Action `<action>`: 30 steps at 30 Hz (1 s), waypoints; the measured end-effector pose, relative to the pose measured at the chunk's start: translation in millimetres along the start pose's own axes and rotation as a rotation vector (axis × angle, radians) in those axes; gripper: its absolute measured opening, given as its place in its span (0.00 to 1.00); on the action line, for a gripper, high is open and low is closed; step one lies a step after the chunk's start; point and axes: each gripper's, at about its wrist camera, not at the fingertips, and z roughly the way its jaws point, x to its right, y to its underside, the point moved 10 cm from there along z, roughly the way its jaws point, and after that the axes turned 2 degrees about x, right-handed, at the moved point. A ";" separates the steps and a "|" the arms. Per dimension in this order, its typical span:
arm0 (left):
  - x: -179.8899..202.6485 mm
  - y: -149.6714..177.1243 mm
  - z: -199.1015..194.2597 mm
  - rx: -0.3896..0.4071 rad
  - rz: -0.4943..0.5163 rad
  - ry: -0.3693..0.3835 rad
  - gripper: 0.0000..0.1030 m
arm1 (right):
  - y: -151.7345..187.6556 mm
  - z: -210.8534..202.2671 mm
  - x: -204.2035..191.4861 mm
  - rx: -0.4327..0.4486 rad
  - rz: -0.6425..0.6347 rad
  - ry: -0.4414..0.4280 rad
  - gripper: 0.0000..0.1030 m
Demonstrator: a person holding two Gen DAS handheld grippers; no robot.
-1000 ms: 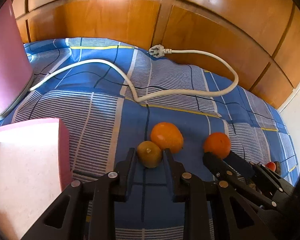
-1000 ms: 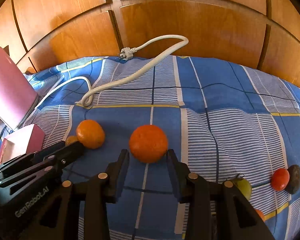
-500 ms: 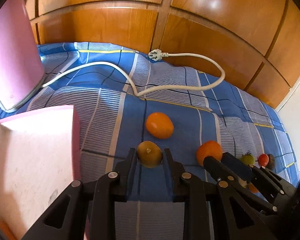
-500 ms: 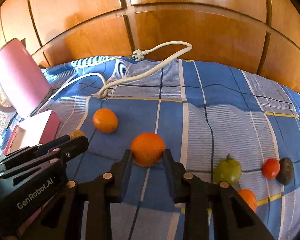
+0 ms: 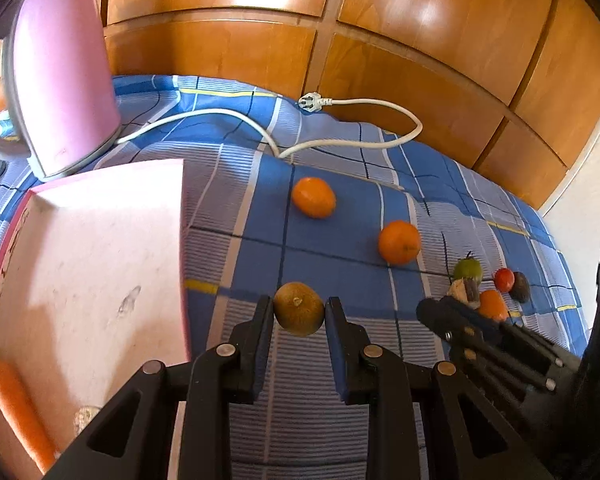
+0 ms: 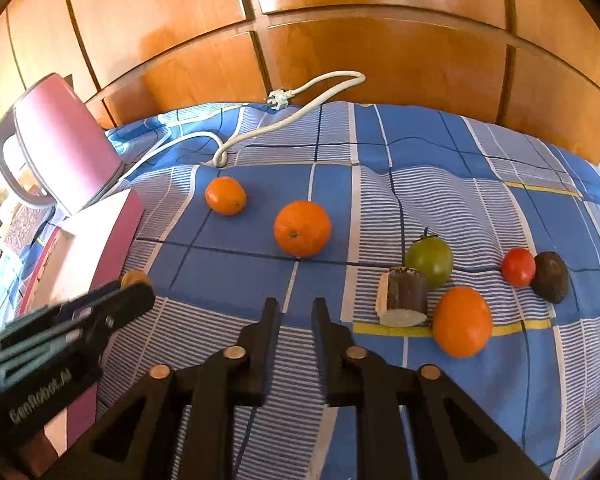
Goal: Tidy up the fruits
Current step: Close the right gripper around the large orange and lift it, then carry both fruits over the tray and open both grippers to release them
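my left gripper is clamped on a brownish-green fruit, held off the blue checked cloth just right of the pink box. my right gripper holds nothing; its jaws have just been opening a little, a narrow gap between them, and the orange sits on the cloth beyond the tips.

Blue plaid cloth, pink box, orange fruit, brown-green kiwi, white cord
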 end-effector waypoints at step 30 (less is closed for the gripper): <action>-3.7 -15.3 1.4 0.026 -0.024 0.025 0.26 | -33.2 39.0 -5.3 0.003 -0.062 0.046 0.37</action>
